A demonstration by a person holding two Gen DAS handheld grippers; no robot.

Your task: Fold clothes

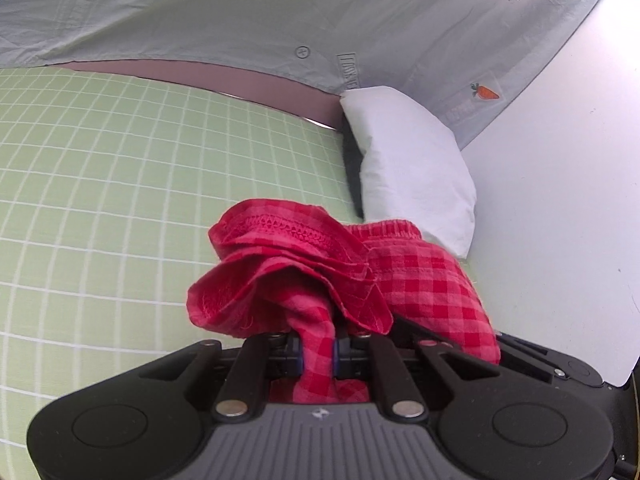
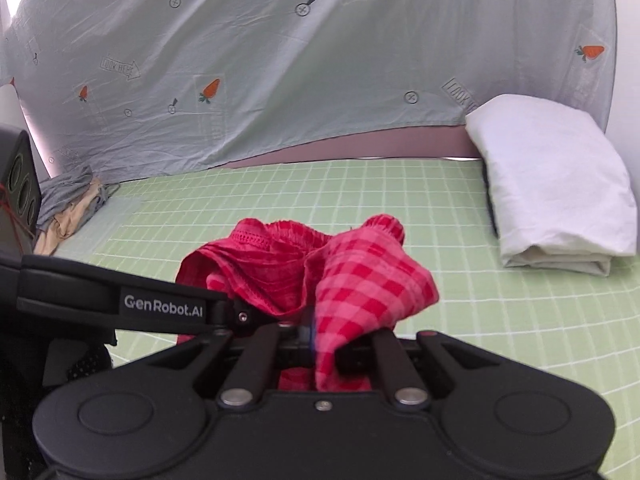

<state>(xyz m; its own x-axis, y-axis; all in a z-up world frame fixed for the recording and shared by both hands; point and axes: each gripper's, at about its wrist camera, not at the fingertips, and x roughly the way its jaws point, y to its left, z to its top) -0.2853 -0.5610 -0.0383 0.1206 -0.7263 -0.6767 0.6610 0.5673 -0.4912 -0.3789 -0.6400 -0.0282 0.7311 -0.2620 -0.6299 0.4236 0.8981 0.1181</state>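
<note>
A red checked garment [image 1: 320, 268] with an elastic waistband is bunched up above the green grid bed sheet [image 1: 100, 200]. My left gripper [image 1: 318, 354] is shut on a fold of it, the cloth pinched between the jaws. In the right wrist view the same red checked garment [image 2: 360, 276] hangs bunched, and my right gripper [image 2: 320, 350] is shut on another fold of it. The left gripper's black body [image 2: 120, 300] shows at the left of the right wrist view, close beside the right gripper.
A folded white cloth [image 2: 556, 184] lies on the green sheet [image 2: 480, 312] at the right, also seen in the left wrist view [image 1: 412, 164]. A grey carrot-print sheet [image 2: 320, 60] hangs behind. Grey and beige clothes [image 2: 72, 204] are piled at the back left beside a black box [image 2: 16, 184].
</note>
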